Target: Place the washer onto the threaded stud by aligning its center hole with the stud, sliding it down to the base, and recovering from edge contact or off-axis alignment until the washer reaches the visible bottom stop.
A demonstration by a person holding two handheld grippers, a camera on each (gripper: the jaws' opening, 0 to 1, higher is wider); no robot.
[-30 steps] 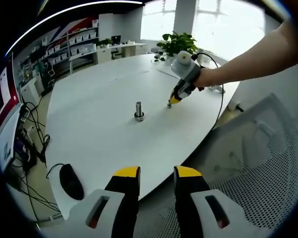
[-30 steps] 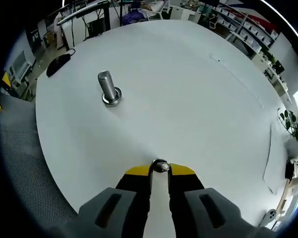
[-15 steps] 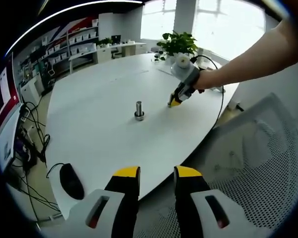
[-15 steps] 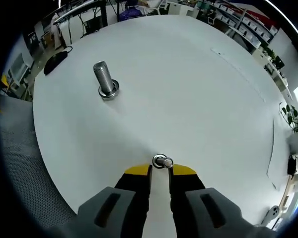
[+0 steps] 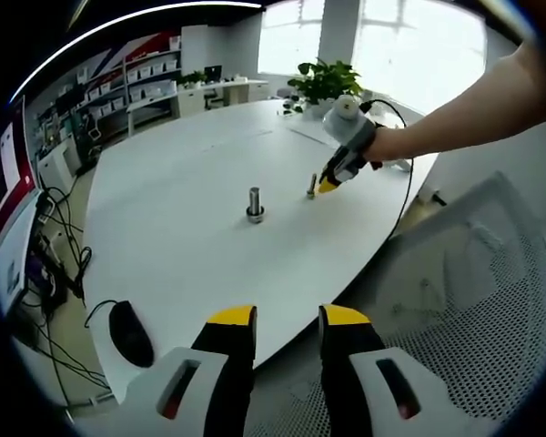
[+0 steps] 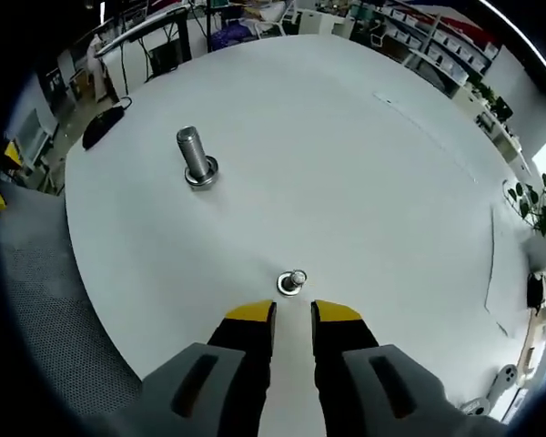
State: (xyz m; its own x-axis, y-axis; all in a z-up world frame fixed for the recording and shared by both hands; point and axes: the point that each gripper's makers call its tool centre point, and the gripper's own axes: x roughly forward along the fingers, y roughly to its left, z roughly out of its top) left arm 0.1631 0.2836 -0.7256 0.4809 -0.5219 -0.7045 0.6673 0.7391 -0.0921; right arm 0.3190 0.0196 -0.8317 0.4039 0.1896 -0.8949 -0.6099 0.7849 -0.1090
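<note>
Right tongs (image 6: 291,314) parted, empty, just short of the small stud (image 6: 296,279), washer (image 6: 288,286) at its base. Left tongs (image 5: 287,319) slightly open, empty, off the table (image 5: 182,246). Large bolt (image 6: 196,159) well apart. Risk: tongs clipping the stud, tipping it.

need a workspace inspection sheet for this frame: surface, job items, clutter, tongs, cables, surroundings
Surface: large white rounded table, mostly bare.
Job's things: tall threaded steel stud upright on its round base; short steel stud with a washer ring at its foot, standing apart from the tongs.
Clutter: black computer mouse near the table edge; flat white sheets at the far side.
Tongs: right tongs just short of the short stud, gripping nothing; left tongs held off the table, gripping nothing.
Cables: black cable trailing from the right tongs; tangled cords on the floor.
Surroundings: potted green plant, grey mesh chair, shelving, bright windows.
</note>
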